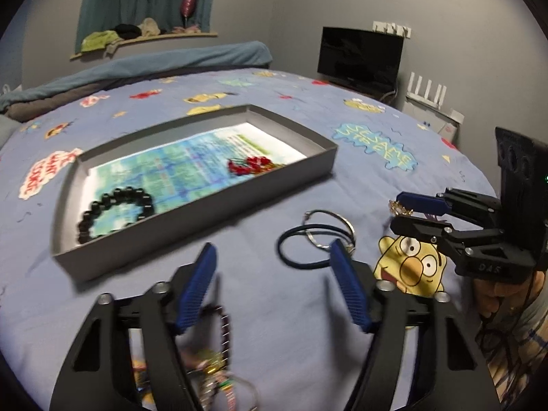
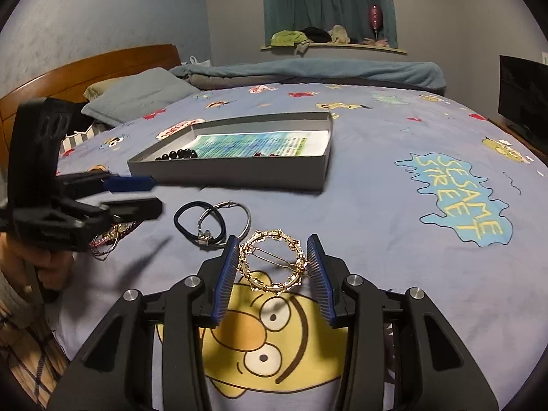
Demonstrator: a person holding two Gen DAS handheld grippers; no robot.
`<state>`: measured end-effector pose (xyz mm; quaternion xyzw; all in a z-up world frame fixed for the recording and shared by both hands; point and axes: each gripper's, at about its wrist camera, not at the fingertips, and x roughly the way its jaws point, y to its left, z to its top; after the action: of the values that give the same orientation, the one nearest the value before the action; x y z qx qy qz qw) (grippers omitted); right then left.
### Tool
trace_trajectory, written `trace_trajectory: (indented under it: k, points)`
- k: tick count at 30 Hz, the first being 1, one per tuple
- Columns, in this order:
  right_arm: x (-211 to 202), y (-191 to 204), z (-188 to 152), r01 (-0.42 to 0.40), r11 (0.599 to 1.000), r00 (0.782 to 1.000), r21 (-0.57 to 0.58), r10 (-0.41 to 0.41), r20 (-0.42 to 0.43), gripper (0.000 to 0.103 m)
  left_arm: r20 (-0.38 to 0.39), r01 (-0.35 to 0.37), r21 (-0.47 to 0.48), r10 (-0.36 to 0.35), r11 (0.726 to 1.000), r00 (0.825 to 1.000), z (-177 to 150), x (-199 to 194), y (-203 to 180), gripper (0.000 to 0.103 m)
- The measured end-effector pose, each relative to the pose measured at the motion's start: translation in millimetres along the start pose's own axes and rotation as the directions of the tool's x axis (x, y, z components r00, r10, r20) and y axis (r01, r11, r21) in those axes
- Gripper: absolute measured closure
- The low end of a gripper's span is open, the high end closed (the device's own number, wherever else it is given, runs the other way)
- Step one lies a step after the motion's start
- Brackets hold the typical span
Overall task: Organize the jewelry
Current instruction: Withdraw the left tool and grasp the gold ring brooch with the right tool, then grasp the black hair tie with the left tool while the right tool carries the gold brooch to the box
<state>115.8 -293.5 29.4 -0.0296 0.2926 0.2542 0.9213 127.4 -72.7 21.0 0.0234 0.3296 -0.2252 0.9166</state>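
gold hair clip caught between right gripper's pads over a cartoon bedspread

on a bed [image 2: 359,212] covered in a blue cartoon-print sheet, the left gripper [image 1: 274,291] hangs with its jaws apart and nothing between its blue pads; in the right wrist view it [image 2: 150,195] shows from the side at the left edge, a hand [image 2: 51,267] beneath it. just under it lies a small heap of beaded and chain jewelry [image 1: 212,363], blurred in the left wrist view. beyond, toward the middle of the bed, sits a shallow grey box [image 2: 239,174] lined with a blue-green printed sheet; a black bead bracelet [image 1: 114,212] lies at its left end and a red bead piece [image 1: 248,164] toward its right. in front of the box, on the sheet, a dark elastic hair tie [image 2: 191,221] overlaps a thin silver hoop [image 2: 236,217], the two touching. to the right, the right gripper [image 2: 274,270] is closed on a round gold hair clip [image 2: 270,260], both blue pads pressing its rim, above a yellow cartoon face printed on the sheet. a dark television [image 1: 359,58] stands against the far wall at right.
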Motion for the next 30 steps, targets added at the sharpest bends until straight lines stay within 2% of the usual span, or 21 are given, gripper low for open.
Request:
trace_trajectory:
  k: [2, 5, 7, 8, 11, 14, 21, 30]
  points:
    - [-0.9, 0.2, -0.4, 0.001, 1.000, 1.000, -0.003, -0.001, 0.003, 0.062, -0.027, 0.000, 0.003, 0.000, 1.000, 1.000, 2.4, 10.0, -5.9, 0.049]
    - [-2.3, 0.0, -0.5, -0.001, 1.000, 1.000, -0.005, 0.001, 0.007, 0.062, -0.060, -0.037, 0.032, 0.039, 0.999, 0.997, 3.6, 22.4, -13.6, 0.054]
    - [-3.4, -0.9, -1.3, -0.002, 1.000, 1.000, -0.005, 0.002, 0.011, 0.062, -0.069, -0.038, 0.030, 0.040, 0.999, 0.997, 4.1, 25.5, -14.5, 0.059]
    - [-4.2, -1.7, -1.1, -0.004, 1.000, 1.000, -0.004, 0.004, 0.014, 0.062, -0.068, -0.036, 0.029, 0.038, 0.999, 0.997, 3.8, 24.5, -14.4, 0.069]
    - [-5.5, -2.5, -0.4, -0.005, 1.000, 1.000, -0.002, 0.005, 0.018, 0.062, -0.069, -0.019, 0.029, 0.021, 0.999, 0.997, 2.6, 22.9, -14.0, 0.087]
    - [-6.5, -2.7, -0.1, -0.007, 1.000, 1.000, 0.001, 0.007, 0.026, 0.062, -0.062, -0.005, 0.038, 0.007, 0.999, 0.998, 1.7, 20.1, -17.0, 0.098]
    - [-8.6, -3.1, 1.3, -0.009, 1.000, 0.999, 0.009, 0.008, 0.039, 0.062, 0.001, 0.011, 0.059, -0.011, 0.998, 1.000, 5.2, 1.7, -21.4, 0.099]
    - [-5.8, 2.6, 7.8, -0.015, 1.000, 0.999, 0.010, 0.014, 0.052, 0.062, 0.094, 0.009, 0.018, -0.011, 1.000, 0.996, 16.5, -23.9, -7.1, 0.099]
